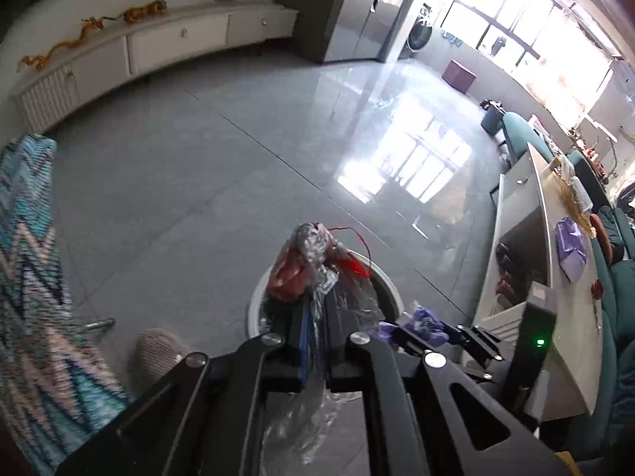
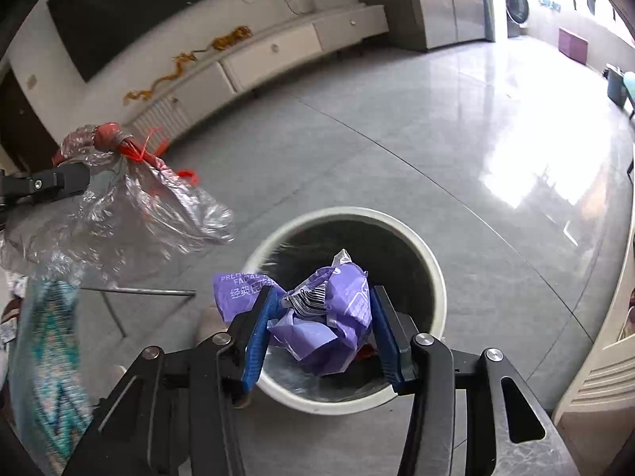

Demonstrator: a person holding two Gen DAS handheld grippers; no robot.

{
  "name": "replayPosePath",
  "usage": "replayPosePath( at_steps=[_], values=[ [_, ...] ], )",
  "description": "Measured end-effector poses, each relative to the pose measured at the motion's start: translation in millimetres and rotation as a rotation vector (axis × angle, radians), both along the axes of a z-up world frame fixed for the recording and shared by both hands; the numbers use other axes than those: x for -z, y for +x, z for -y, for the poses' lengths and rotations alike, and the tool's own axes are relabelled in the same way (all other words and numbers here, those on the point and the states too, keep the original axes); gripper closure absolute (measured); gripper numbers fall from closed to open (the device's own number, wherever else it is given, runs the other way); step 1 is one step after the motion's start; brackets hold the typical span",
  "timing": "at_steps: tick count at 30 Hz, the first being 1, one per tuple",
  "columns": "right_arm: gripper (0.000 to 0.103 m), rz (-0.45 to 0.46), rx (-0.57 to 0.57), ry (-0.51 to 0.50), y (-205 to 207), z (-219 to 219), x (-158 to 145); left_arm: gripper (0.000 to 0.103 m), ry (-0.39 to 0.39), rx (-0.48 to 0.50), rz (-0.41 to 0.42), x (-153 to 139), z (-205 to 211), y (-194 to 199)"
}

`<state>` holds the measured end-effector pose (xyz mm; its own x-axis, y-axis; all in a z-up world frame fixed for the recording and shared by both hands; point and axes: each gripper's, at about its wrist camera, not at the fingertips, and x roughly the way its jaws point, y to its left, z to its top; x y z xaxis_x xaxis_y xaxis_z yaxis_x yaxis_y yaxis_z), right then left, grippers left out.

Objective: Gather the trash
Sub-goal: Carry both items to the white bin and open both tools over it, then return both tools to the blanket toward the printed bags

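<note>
A round white trash bin (image 2: 432,269) with a dark inside stands on the grey tiled floor. My right gripper (image 2: 325,291) hangs over its mouth, and its blue pads (image 2: 258,333) press a crumpled purple tissue wrapper (image 2: 341,317) from both sides. To the left, my left gripper (image 1: 317,309) is shut on a clear plastic bag (image 1: 305,261) with red bits and red string. That bag (image 2: 158,206) hangs beside the bin's near-left side, above the floor. In the left wrist view the bin's rim (image 1: 391,281) shows behind the bag, with the purple wrapper (image 1: 422,323) to the right.
A blue zigzag-patterned cloth (image 1: 27,258) fills the left edge, with a thin metal frame (image 2: 139,293) under it. A beige knitted shape (image 1: 158,349) lies by the bin. A white table (image 1: 555,277) with a purple pack (image 1: 571,246) stands right. A low white cabinet (image 1: 158,43) lines the far wall.
</note>
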<state>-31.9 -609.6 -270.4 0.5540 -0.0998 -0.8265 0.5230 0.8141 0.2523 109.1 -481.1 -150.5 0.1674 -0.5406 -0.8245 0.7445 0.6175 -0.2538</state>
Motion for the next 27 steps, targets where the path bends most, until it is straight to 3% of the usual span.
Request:
replayPosePath(
  at_steps=[1,3,4,5,15,21,27],
  values=[
    [0.054,-0.008,0.008,0.001,-2.3,2.8,3.2,0.093,-0.002,0.003,-0.002,2.6,2.4,-0.1],
    [0.050,-0.018,0.022,0.004,-3.3,5.3,10.1,0.069,-0.016,0.007,-0.014,3.6,4.1,-0.7],
    [0.049,-0.022,0.027,0.006,-4.3,6.1,12.2,0.048,-0.029,0.001,-0.015,2.4,1.9,-0.7],
    [0.048,-0.026,0.031,0.007,-5.0,6.4,14.1,0.044,-0.041,-0.008,-0.007,-0.2,-1.0,-1.1],
    [0.047,-0.001,0.057,0.012,-15.7,1.6,5.2,0.044,-0.086,-0.051,0.024,-27.9,-43.4,-7.7],
    [0.047,0.060,0.028,-0.008,-22.5,-27.1,-30.1,0.044,-0.094,-0.112,0.189,-66.9,-102.9,-28.1],
    [0.044,0.152,-0.037,-0.069,-20.8,-77.2,-86.2,0.044,-0.091,-0.231,0.366,-104.4,-181.2,-45.9]
  ],
)
